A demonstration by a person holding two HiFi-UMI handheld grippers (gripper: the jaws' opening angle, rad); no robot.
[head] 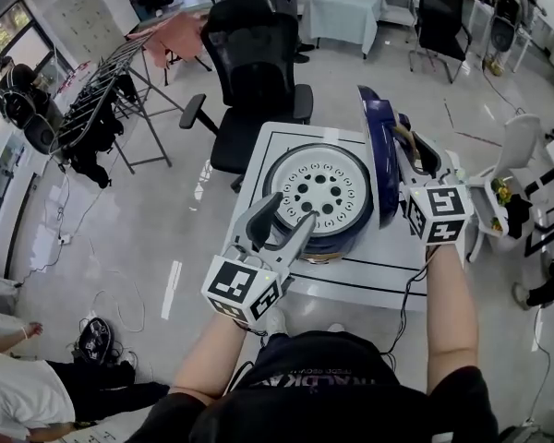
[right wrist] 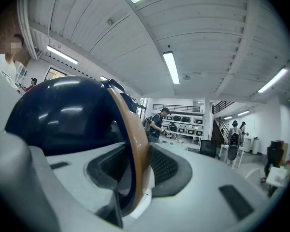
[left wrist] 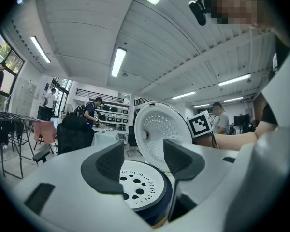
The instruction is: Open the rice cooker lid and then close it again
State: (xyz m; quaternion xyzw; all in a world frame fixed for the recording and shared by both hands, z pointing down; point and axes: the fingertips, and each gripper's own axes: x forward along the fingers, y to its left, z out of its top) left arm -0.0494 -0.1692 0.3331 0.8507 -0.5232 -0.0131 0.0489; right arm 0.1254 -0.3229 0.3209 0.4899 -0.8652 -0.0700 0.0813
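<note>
Lid (right wrist: pixel 63 115) (upright) inside right claw (right wrist: pixel 135 170).

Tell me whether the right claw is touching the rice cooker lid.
Touching. The right gripper view shows the right claw clamped on the tan rim of the lid.

The person wears a black short-sleeved top (head: pixel 337 390) with pale lettering across the chest. The left gripper (head: pixel 284 221) and right gripper (head: pixel 415 150) are light grey, with dark grey ribbed pads (left wrist: pixel 106 163) and, at the near end, a cube (head: pixel 245 289) of black-and-white square markers. A thin dark cable (head: pixel 406 295) trails from the right one.
</note>
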